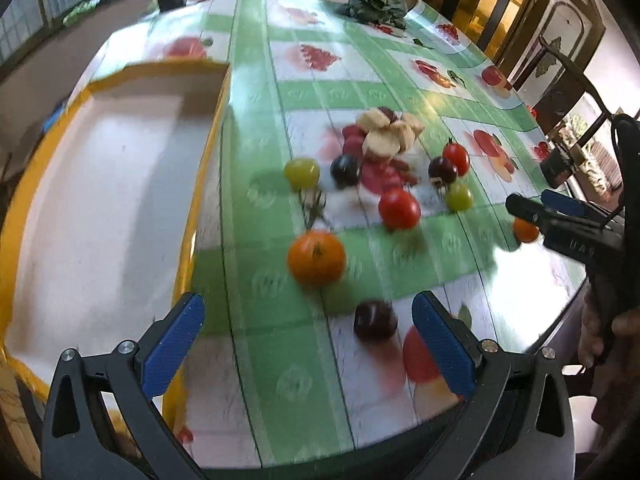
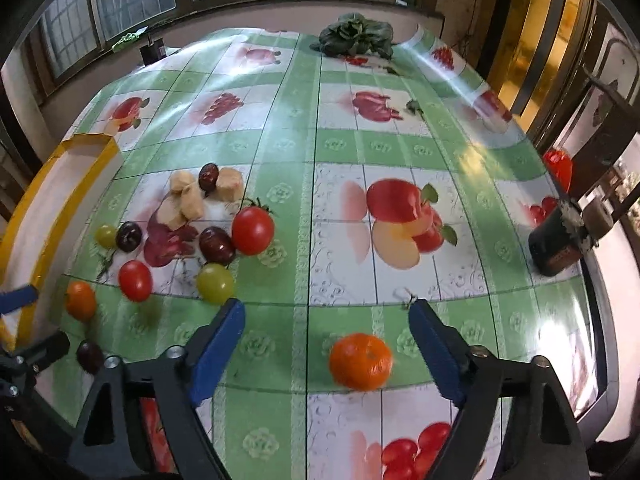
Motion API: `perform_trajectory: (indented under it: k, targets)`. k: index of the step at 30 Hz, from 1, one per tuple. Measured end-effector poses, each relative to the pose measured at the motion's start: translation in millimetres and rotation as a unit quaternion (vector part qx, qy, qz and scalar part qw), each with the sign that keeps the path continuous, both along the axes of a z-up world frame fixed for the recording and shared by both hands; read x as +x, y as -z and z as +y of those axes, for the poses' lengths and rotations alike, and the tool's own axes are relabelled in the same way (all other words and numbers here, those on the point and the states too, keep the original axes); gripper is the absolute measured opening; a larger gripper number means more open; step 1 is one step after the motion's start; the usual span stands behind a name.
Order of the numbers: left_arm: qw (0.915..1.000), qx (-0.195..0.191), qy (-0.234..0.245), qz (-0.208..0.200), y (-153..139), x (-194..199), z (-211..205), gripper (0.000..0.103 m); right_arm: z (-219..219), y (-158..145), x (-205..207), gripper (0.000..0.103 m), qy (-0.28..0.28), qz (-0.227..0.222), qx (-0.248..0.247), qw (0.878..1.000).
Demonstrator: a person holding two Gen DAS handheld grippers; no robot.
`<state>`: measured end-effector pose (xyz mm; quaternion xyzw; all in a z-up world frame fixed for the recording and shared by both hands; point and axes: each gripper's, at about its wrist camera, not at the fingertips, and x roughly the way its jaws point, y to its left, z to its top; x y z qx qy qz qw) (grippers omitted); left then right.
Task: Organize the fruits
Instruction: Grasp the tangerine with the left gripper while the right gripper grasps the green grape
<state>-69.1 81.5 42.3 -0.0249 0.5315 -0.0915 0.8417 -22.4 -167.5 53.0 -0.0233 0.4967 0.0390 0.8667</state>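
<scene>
Right gripper (image 2: pixel 326 344) released, straddling orange (image 2: pixel 361 361) near table (image 2: pixel 460 152) front edge: descend, centre, clench gently. Left gripper (image 1: pixel 308 342) released, empty, beside tray (image 1: pixel 200 200).

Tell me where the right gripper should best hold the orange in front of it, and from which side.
Grip the orange across its widest middle, coming straight forward and down. It is round, sits alone on the table, and already lies between the fingers of the open right gripper, so probably no turning is needed.
</scene>
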Motion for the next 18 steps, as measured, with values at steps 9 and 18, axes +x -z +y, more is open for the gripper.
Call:
perform_trajectory:
  k: [9,18]
  targets:
    - [0.9992,-0.039,-0.006,-0.003,-12.4,-8.2,7.0,0.096,-3.4,-9.6,-5.3,0.069,-0.023,0.023,0.059,0.998]
    - [0.9994,-0.034,0.005,-0.002,-9.3,15.8,-15.8,0.076,1.8,-11.9,1.2,0.064,-0.050,0.026,0.072,0.996]
